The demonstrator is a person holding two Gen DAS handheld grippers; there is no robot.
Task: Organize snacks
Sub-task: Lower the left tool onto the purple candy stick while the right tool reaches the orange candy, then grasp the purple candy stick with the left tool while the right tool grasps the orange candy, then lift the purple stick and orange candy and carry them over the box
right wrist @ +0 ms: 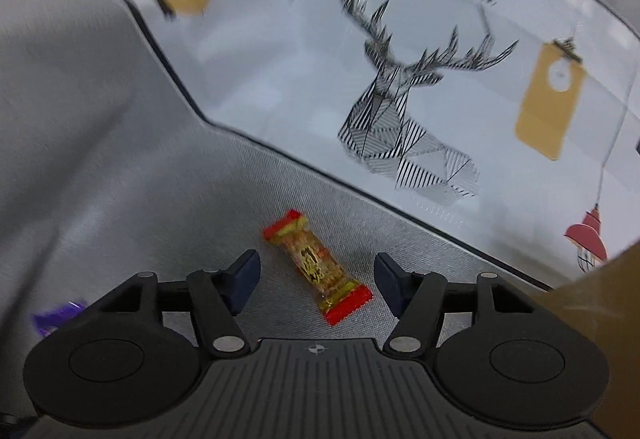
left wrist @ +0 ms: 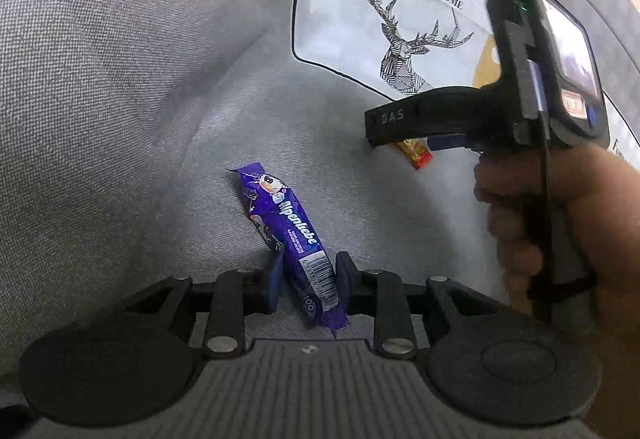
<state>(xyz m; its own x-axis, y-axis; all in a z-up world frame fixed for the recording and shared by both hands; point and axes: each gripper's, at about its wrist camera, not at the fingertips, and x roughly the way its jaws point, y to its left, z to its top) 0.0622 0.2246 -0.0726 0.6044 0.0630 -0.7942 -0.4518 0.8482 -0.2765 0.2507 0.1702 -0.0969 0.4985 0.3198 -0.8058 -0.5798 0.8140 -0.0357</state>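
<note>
Fingers (left wrist: 344, 271) of our left gripper (left wrist: 308, 279) stand on either side of the purple candy packet (left wrist: 286, 239) near its barcode end; whether the pads actually press the wrapper we cannot tell, since one side shows a sliver of gap. Our right gripper (right wrist: 316, 279) stands released, its pads well clear on both sides of the small red and gold candy (right wrist: 318, 267) between them. Both snacks lie on the grey sofa cushion (left wrist: 120, 79), near the white storage bag with the deer print (right wrist: 280, 79). We judge the purple packet light, with a thin, slick, crinkly wrapper, so a hold across its narrow width near one end should serve. Its long axis runs away from the left gripper, leaning up-left in the left wrist view. The small candy looks light and firm in the middle, with flimsy crimped red ends; we take it across the body. It lies diagonally, from upper left to lower right in the right wrist view.
</note>
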